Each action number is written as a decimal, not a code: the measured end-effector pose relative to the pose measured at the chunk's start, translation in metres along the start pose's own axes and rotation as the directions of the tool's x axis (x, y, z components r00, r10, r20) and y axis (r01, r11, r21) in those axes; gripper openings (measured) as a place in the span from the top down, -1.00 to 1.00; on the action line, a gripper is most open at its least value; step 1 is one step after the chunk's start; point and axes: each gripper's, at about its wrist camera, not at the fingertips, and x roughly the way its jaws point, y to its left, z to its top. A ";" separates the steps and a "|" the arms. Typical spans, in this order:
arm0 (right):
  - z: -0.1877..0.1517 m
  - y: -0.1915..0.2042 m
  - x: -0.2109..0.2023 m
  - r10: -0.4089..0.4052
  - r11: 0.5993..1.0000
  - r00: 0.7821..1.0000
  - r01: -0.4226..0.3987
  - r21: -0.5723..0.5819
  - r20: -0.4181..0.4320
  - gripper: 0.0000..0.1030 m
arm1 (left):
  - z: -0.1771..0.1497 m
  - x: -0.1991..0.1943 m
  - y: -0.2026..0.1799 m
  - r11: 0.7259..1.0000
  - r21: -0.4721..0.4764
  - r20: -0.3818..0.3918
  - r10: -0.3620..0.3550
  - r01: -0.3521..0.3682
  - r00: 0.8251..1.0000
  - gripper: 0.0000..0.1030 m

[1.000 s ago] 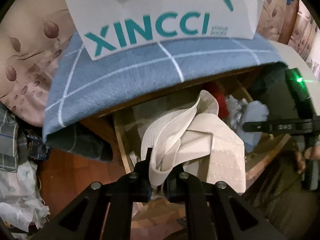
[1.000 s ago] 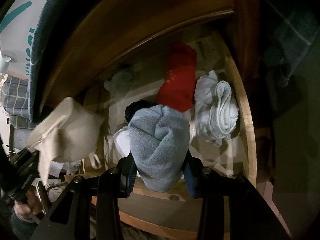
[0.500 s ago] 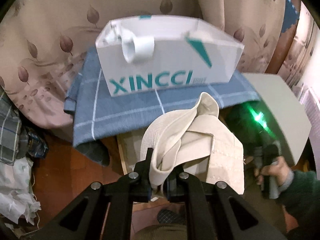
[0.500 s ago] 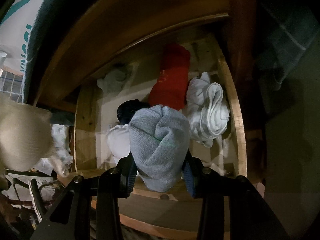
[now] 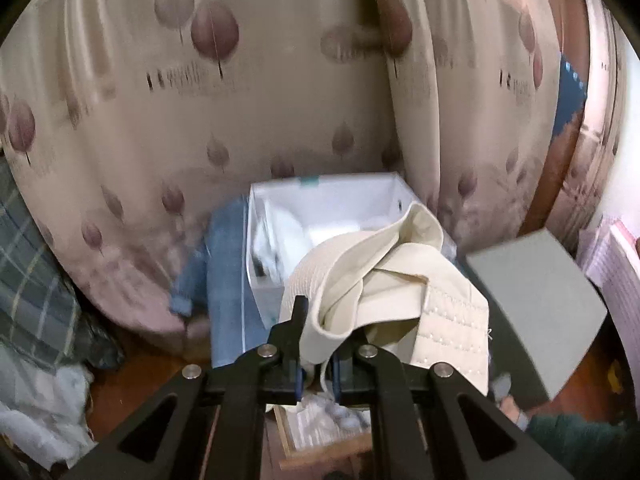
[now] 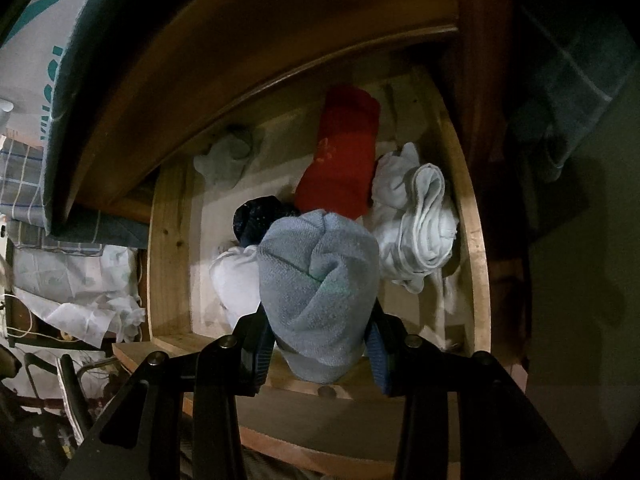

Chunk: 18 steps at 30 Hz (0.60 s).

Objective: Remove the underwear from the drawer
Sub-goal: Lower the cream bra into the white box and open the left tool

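Observation:
My left gripper (image 5: 318, 350) is shut on cream underwear (image 5: 404, 284) with a wide ribbed waistband. The cream piece hangs high in front of an open white box (image 5: 332, 196), which stands on a blue checked cloth (image 5: 224, 280). My right gripper (image 6: 320, 316) is shut on a rolled grey-blue garment (image 6: 320, 280) above the open wooden drawer (image 6: 168, 240). Inside the drawer lie a red roll (image 6: 344, 152), a white bundle (image 6: 420, 220), a dark ball (image 6: 256, 216), a small grey piece (image 6: 228, 156) and a white piece (image 6: 234, 280).
A leaf-patterned curtain (image 5: 200, 100) fills the back of the left wrist view. At right lies a grey flat panel (image 5: 540, 304), and at left a plaid fabric (image 5: 28, 272) above white crumpled material (image 5: 36, 420). The drawer's front corner (image 5: 320, 444) shows below the left gripper. A sleeve (image 5: 576, 440) is at lower right.
My left gripper has risen with the cream underwear from over the drawer to above the white box, whose inside now shows. My right gripper has kept still on the grey-blue garment.

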 end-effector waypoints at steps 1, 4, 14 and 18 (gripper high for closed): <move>0.000 0.000 0.000 0.000 1.000 1.000 0.000 0.000 0.001 0.26 | 0.010 -0.003 0.000 1.000 0.001 0.014 0.007 -0.007 1.000 0.82; 0.000 0.000 -0.001 -0.001 1.000 1.000 0.001 -0.001 0.001 0.26 | 0.042 -0.006 -0.001 0.999 0.013 0.060 0.032 -0.033 0.998 0.82; 0.000 0.000 -0.001 0.005 1.000 1.000 -0.005 -0.005 0.003 0.26 | 0.091 0.065 -0.009 0.998 -0.020 0.059 0.064 -0.063 0.996 0.82; 0.000 0.002 -0.002 0.016 1.000 1.000 -0.015 -0.016 0.002 0.26 | 0.090 0.101 -0.013 0.998 -0.026 0.050 0.059 -0.058 0.997 0.82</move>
